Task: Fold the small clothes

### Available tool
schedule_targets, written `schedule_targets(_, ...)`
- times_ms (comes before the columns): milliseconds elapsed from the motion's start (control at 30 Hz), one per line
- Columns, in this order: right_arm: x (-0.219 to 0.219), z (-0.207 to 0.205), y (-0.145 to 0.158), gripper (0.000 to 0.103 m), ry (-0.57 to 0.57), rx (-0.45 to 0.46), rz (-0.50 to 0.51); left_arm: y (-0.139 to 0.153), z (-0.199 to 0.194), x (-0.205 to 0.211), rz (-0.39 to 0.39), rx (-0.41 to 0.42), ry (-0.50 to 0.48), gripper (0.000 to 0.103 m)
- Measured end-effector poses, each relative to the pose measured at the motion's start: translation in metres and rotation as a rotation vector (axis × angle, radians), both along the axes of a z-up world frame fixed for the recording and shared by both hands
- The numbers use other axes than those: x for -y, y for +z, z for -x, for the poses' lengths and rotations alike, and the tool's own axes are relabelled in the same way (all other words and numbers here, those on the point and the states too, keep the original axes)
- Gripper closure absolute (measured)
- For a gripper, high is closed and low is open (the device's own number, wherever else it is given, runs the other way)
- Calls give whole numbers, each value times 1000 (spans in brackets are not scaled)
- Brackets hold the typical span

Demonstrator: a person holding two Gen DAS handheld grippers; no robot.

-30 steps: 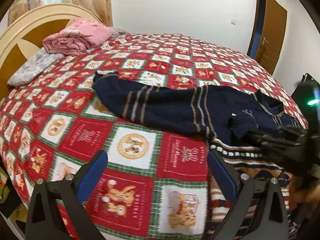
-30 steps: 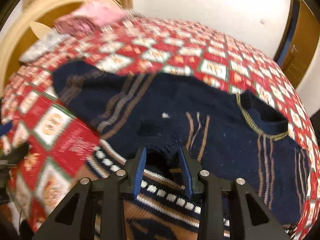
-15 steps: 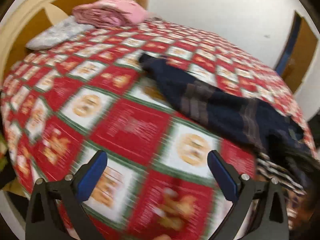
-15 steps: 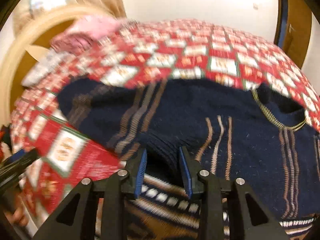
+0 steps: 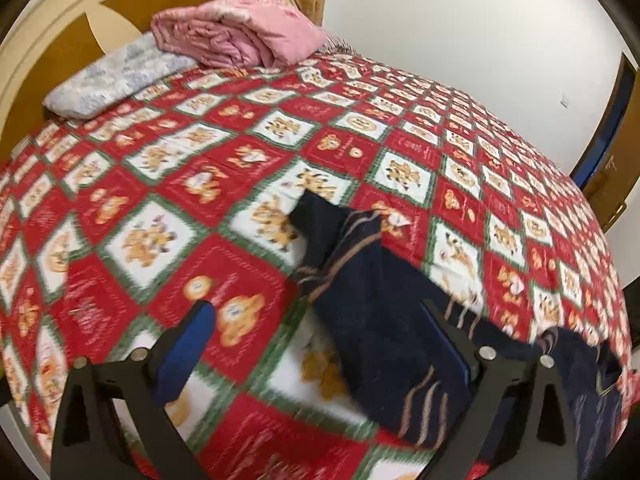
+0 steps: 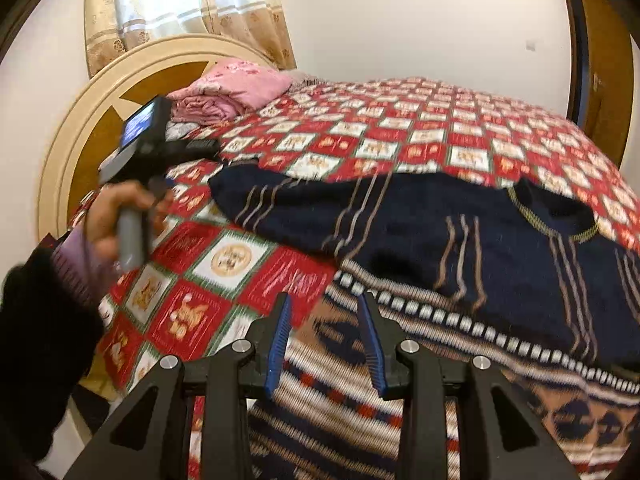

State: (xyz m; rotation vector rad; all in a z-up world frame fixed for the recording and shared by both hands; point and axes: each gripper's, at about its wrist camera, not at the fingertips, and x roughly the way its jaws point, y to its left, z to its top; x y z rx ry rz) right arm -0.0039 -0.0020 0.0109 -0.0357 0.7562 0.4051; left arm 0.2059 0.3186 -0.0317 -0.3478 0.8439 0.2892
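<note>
A navy sweater point(image 6: 440, 232) with tan stripes and a patterned hem lies spread on the red quilt point(image 6: 224, 280). Its left sleeve point(image 5: 360, 276) reaches away across the bed in the left wrist view. My left gripper point(image 5: 316, 332) is wide open just above the sleeve, with the right finger over it; its body also shows in the right wrist view point(image 6: 160, 148), held in a hand. My right gripper point(image 6: 324, 312) is partly open and empty over the hem's left corner, with nothing between the fingers.
A folded pink blanket point(image 5: 236, 36) and a grey pillow point(image 5: 116, 76) lie at the round headboard point(image 6: 80, 152). A brown door point(image 6: 604, 64) stands at the far right. Curtains point(image 6: 180, 12) hang behind the headboard.
My right gripper let go of the sweater fold, opened and drew back to the hem. My left gripper swung to the sleeve, which now lies between its fingers.
</note>
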Motion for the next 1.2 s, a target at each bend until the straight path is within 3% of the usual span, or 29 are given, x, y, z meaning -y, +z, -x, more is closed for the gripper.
schedule_targets(267,2,2,-16,67,1,-66,-21,-24,-13,7,155,-30,15,7)
schedule_targets(467,7,3,-16,67,-16,-59,-34,-29,-13,1,169,-18,48,10)
schedule_targets(567,14,1,-18,67,-49,-67,-54,-30,-20,5,142,-23,13,26)
schedule_targets(633,18,0,-21,67,-65,-80,-58,-33,-27,5,153,-21,4,43)
schedule_targets(667,19,0,-22,67,-68,-86,-60,-35,-29,4,179,-16,11,49)
schedule_targets(800,23,-1,-26,67,-83,-109,-66,-43,-32,-2,306,18,28,90)
schedule_targets(900,27,1,-24,67,-93,-104,-71,-39,-28,-7,334,63,46,94)
schedule_targets(1067,46,8,-16,67,-141,-79,-80,-7,-20,-17,348,143,49,96)
schedule_targets(1200,66,13,-16,67,-197,-82,-105,38,-13,6,273,218,-32,96)
